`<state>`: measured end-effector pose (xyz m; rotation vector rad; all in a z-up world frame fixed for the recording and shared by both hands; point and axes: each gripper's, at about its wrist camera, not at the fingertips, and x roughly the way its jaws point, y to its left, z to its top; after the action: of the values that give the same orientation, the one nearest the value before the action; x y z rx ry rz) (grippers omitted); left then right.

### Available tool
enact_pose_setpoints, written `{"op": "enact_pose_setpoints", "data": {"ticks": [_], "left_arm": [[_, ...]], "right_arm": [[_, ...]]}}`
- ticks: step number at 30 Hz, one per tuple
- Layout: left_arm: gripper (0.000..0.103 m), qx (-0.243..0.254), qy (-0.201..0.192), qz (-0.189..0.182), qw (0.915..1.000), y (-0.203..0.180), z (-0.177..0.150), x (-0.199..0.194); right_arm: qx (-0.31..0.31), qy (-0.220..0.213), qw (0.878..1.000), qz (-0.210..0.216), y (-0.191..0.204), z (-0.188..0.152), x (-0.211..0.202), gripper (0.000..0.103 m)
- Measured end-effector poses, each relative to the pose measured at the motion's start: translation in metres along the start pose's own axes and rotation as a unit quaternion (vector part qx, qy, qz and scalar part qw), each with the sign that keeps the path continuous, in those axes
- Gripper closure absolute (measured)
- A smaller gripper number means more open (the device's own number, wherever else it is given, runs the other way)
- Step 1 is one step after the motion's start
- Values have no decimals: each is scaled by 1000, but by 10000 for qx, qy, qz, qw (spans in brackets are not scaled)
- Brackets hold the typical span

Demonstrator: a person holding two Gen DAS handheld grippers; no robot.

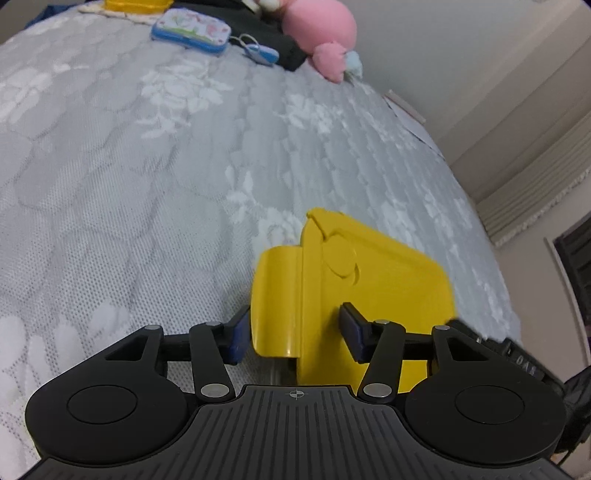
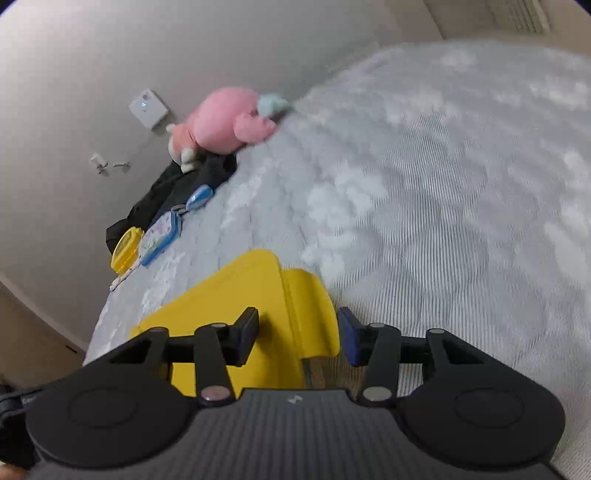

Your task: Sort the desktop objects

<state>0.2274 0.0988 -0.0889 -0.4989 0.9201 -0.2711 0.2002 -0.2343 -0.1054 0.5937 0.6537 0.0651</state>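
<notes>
Grippers flank one yellow box (image 1: 369, 273) on the near grey bedspread (image 1: 147, 184). Left gripper (image 1: 291, 332) straddles its left latch flap, right gripper (image 2: 297, 336) its right flap; whether either pair grips or merely brackets, the views cannot tell. Box's long axis runs left-right between them.

text: no full word legible | black strap (image 2: 22, 400) at left edge, right wrist view: pale letters, roughly "Geo", cut off | black part (image 1: 524, 360), left wrist view: blurred characters, unreadable

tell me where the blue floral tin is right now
The blue floral rectangular tin lies at the far edge of the grey lace-covered surface, between a yellow container and a pink plush toy.
</notes>
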Motion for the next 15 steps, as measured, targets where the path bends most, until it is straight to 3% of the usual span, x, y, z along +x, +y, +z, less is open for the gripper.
{"op": "enact_pose_setpoints", "data": {"ticks": [3, 11, 15], "left_arm": [[47, 54, 77, -48, 9999, -3, -2, 2], [46, 58, 98, 161, 9998, 4, -7, -7], [44, -392, 129, -24, 9991, 16, -9, -11]], "right_arm": [[-172, -198, 9995, -172, 2, 6, -3, 57], [-115, 120, 9998, -72, 2, 0, 6, 56], [-429, 66, 9989, -156, 10, -6, 7, 53]]}}
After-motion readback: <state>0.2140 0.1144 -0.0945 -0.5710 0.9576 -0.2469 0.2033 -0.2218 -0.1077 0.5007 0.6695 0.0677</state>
